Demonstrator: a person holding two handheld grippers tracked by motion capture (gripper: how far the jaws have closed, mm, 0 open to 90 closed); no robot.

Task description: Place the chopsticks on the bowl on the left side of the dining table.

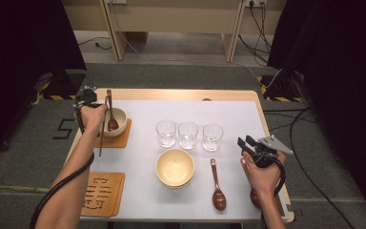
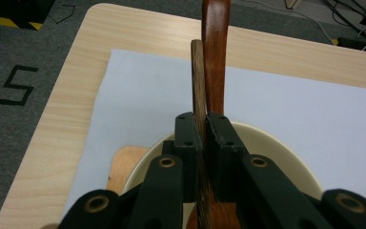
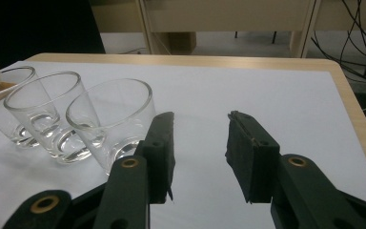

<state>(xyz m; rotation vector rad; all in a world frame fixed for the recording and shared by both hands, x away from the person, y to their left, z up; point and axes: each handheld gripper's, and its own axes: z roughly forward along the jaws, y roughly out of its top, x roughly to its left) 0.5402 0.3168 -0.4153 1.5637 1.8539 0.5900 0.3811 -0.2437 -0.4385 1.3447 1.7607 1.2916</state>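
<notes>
You're gripping with the left gripper (image 2: 202, 131): its fingers (image 2: 187, 138) are clamping a thin dark wooden stick (image 2: 198, 81), most likely a chopstick, which is running up between the pads and, in the high view, hanging down past your hand toward the counter's (image 1: 138, 95) left edge. You're holding it right over the small cream bowl (image 1: 119, 117) that's sitting on the wooden coaster (image 1: 124, 136) at the far left. A reddish-brown spoon (image 2: 215, 52) is already standing in that bowl, its handle rising just beside the stick; whether the two are touching isn't clear.

Your right gripper (image 3: 200, 138) is idling near the right edge, fingers standing apart with nothing between them, pointing toward the three empty glasses (image 3: 109, 117) lined up mid-counter. Nearer you, a larger cream bowl (image 1: 175, 167) is sitting in the middle, a second spoon (image 1: 217, 188) is lying just right of it, and a second coaster (image 1: 102, 193) is lying at front left.

Step in hand, as I read it: you're setting the stick at the first place setting. Next move calls for lowering it without knocking the spoon or tipping the bowl, then easing the fingers apart once it's resting. The right hand looks free to go for the loose spoon.
</notes>
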